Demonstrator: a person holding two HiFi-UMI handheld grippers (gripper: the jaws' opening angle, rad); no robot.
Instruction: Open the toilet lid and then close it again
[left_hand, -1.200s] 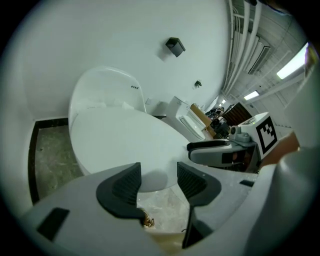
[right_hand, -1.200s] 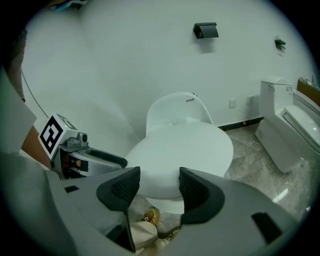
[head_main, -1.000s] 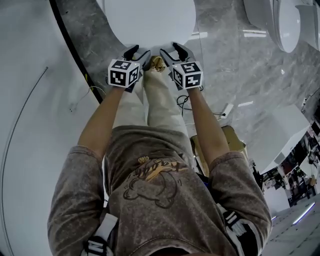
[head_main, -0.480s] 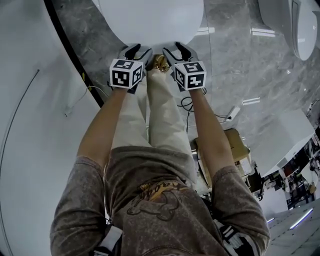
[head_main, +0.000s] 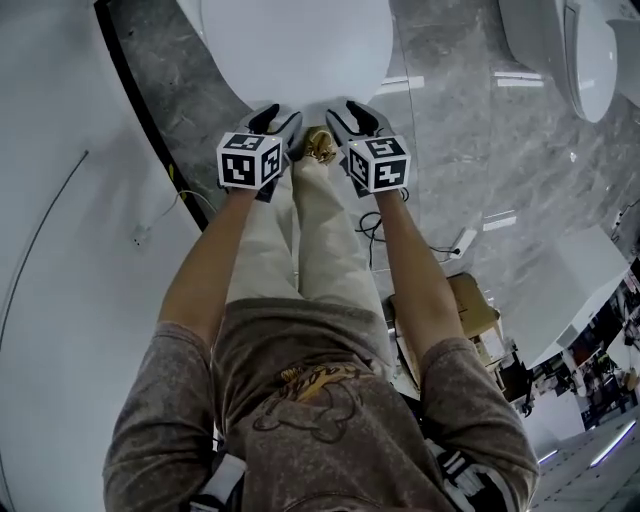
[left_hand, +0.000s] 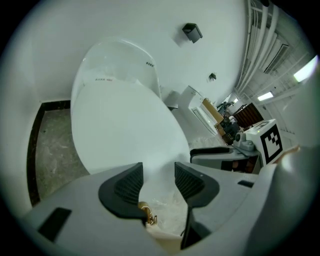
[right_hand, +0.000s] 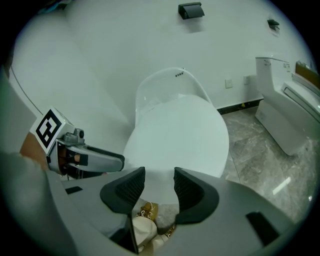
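One wall box (right_hand: 190, 10) above the toilet (right_hand: 176, 131) escapes head view.

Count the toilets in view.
2: one closed toilet at the head view's top centre; a second toilet at its upper right. More may be hidden.

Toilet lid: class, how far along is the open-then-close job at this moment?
Done: nothing visible; the toilet lid lies flat and closed. In hand: the left tongs and right tongs sit at its front edge, jaws closing, its rim between them, not yet gripped. Left: lift it, then lower it again.
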